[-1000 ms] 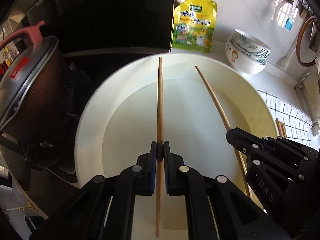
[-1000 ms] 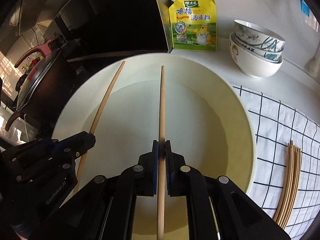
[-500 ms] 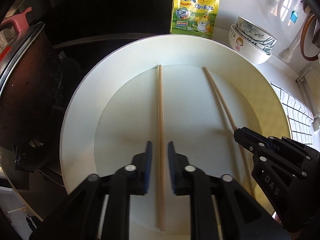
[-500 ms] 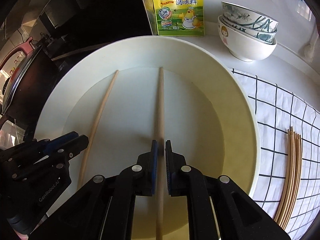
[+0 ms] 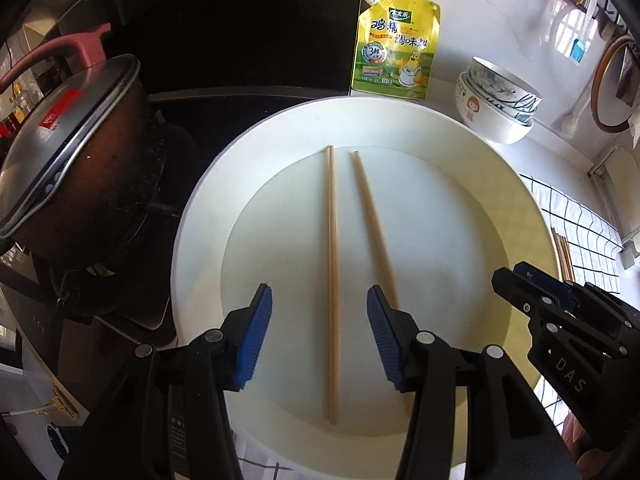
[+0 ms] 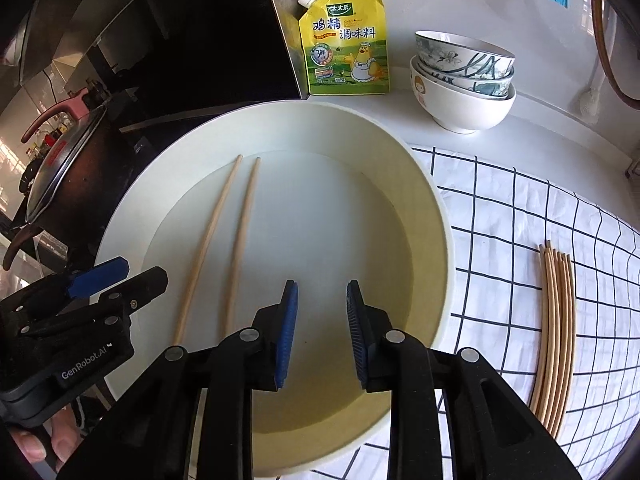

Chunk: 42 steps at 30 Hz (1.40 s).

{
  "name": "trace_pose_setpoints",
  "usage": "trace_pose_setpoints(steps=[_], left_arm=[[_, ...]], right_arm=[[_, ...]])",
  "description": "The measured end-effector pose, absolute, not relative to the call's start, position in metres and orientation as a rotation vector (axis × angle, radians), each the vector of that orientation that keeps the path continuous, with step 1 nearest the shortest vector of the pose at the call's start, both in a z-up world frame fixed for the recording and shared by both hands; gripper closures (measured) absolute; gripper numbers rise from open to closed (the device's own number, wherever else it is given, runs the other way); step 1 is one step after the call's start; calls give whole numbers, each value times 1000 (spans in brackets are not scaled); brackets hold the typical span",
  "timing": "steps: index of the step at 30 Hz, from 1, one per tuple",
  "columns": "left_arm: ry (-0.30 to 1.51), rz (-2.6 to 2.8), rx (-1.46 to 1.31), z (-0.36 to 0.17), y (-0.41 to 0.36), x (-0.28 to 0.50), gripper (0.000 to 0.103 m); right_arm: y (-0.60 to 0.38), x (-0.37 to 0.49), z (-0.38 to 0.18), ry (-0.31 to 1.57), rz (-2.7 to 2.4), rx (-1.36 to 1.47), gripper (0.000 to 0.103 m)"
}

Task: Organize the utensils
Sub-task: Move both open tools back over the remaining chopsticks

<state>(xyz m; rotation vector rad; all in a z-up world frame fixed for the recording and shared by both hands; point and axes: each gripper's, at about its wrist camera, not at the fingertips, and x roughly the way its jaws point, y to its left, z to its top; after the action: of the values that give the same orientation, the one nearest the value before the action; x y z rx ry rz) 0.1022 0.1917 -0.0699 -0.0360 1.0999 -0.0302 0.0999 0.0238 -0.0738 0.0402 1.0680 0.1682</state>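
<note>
Both chopsticks [image 5: 333,280] lie loose in basin [image 5: 400,120]. Left gripper [image 5: 320,332] jaws wide, just been opening, straddling one stick without contact; right gripper [image 6: 322,330] jaws narrow, just been opening, empty. Risk: withdrawing finger nudges stick, pair splays or rolls.

Two chopsticks [image 5: 333,280]: pale wood, matt, smooth. Basin [image 6: 430,216]: cream plastic, smooth, faint sheen. Cloth [image 6: 520,216]: white woven fabric with a dark grid, lightly creased. Seasoning pouch [image 6: 346,44]: glossy printed plastic film. Bowls [image 6: 460,92]: glazed ceramic, shiny. Pot lid [image 5: 60,132]: dull grey metal. Gripper pads [image 6: 289,332]: ribbed blue rubber on black matt plastic.
</note>
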Motion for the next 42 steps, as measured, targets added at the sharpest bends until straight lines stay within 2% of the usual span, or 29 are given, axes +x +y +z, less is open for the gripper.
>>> trace_pose_setpoints(steps=[10,24,29,42], left_arm=[[1068,-64,-30,-47,163,78,54],[1050,-202,29,-31,72,56,53],[1034,-233,45,-28,42,49,38],[1066,-297,72,-43,-24,40,33]], right_arm=[[-7,62,-47,1027,133,41,76],[-108,14,-30,1000,-9,93,71],[-142,3,-30,998,-52,109,69],[-209,-16,-45,1023,-117,122,58]])
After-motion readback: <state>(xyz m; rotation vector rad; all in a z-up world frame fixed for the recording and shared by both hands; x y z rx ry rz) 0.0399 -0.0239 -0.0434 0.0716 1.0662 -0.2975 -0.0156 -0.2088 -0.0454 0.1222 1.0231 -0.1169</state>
